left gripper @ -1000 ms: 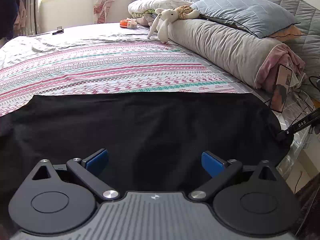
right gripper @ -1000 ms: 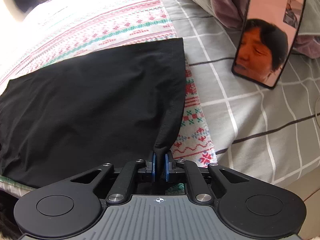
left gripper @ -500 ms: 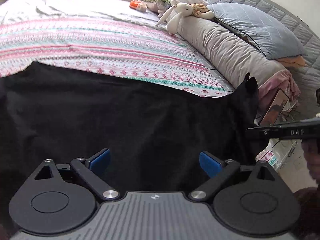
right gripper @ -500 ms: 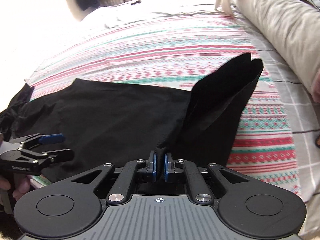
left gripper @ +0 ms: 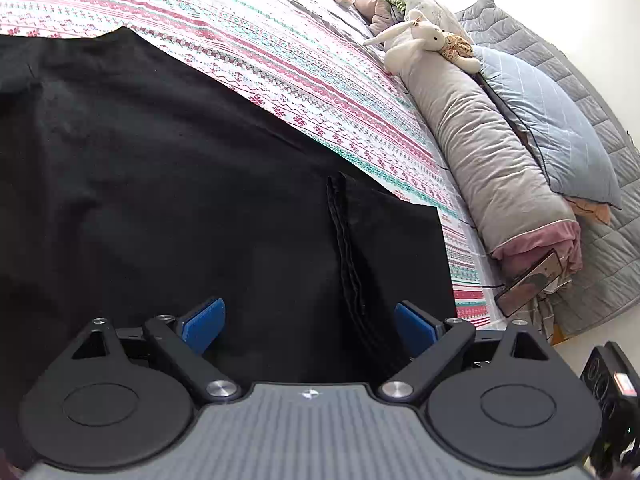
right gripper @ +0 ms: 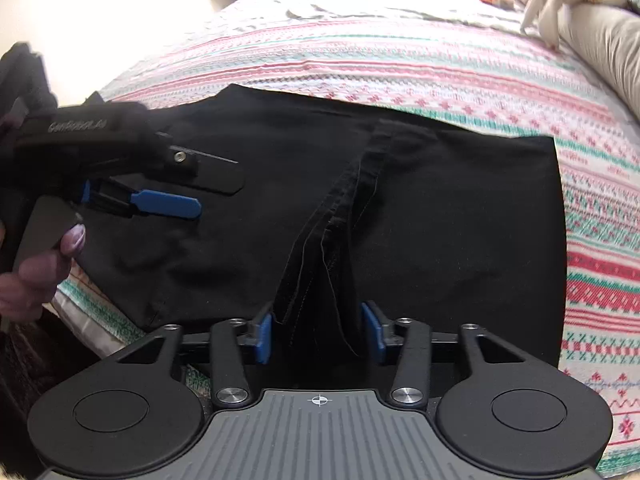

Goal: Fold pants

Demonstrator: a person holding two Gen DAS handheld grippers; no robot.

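The right gripper point(right gripper: 318, 332) is opening its jaws around the hem. The left gripper point(left gripper: 308, 320) is hanging spread. The pants point(right gripper: 460, 216) are looking soft and floppy; grabbing the folded edge seems best.

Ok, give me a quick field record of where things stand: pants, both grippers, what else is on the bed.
pants: black pants flat on striped bedspread, one end folded over onto the rest
right gripper: right gripper jaws opening, hem edge between pads, not pinched
left gripper: left gripper open, over the pants, holding nothing
other items: plush rabbit, phone leaning on rolled duvet
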